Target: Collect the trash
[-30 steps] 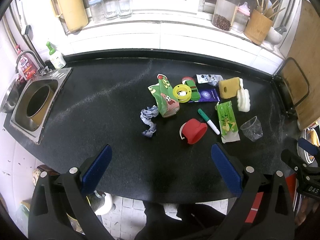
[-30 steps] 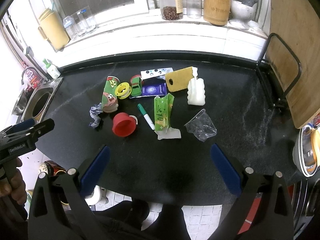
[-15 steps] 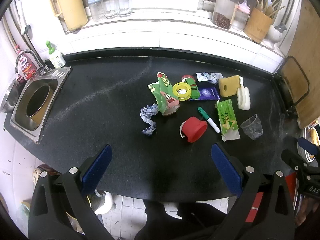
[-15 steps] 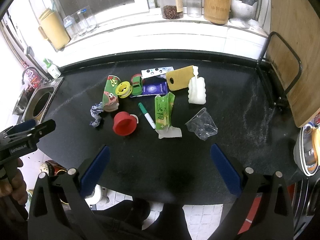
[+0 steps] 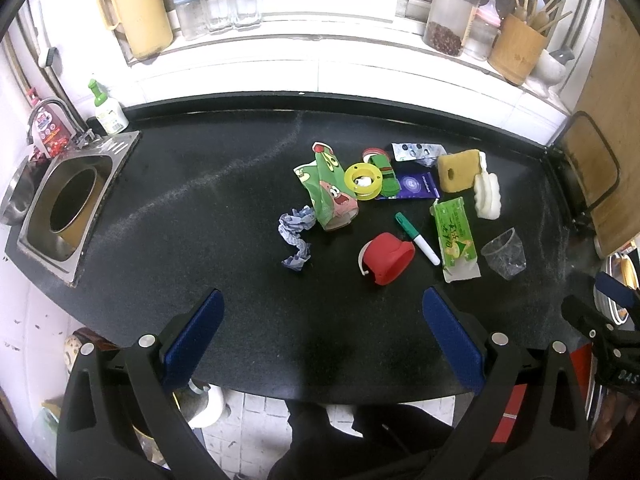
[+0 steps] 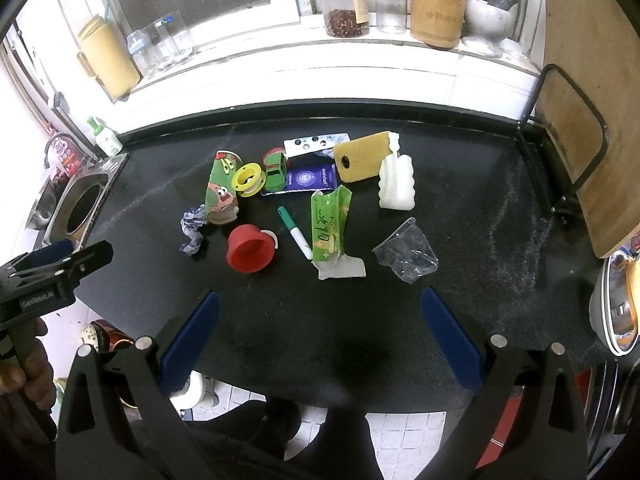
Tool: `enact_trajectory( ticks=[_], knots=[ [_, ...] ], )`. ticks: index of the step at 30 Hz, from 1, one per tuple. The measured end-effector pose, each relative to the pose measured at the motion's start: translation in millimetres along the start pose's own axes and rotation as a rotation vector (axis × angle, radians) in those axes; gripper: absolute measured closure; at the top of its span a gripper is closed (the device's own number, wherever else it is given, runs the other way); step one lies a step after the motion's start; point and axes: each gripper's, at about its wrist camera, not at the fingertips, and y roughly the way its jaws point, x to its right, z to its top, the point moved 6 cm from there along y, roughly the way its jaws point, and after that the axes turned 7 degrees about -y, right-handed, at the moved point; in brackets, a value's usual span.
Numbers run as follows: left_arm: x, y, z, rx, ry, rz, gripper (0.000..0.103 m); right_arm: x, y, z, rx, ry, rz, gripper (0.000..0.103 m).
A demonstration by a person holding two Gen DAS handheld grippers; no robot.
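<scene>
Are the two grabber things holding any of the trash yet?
No. The left gripper and the right gripper both have their jaws wide apart with nothing between them. All the trash lies on the counter.

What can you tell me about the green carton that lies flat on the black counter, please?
The green carton is a flattened drink box, seemingly coated paperboard, with white writing and yellow marks on its face. Its near end is torn open and shows a grey inner lining. It lies flat on the black counter, long axis running away from the camera. The green marker lies close along its left side, and the crushed clear plastic cup lies apart to its right. Neither gripper touches it.
</scene>
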Motion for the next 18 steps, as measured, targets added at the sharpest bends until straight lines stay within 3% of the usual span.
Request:
enact_trajectory(
  ticks=[4, 9, 18],
  knots=[
    [-7, 10, 6, -0.002, 0.011, 0.017, 0.007, 2, 13, 5, -0.003, -0.003, 0.005, 0.006],
    [-21, 53, 13, -0.038, 0.033, 0.030, 0.007, 7, 47, 19, -0.007, -0.021, -0.002, 0.006],
    [-41, 159, 31, -0.060, 0.071, 0.024, 0.007, 18, 157, 41, -0.110, -0.033, -0.005, 0.011]
  ],
)
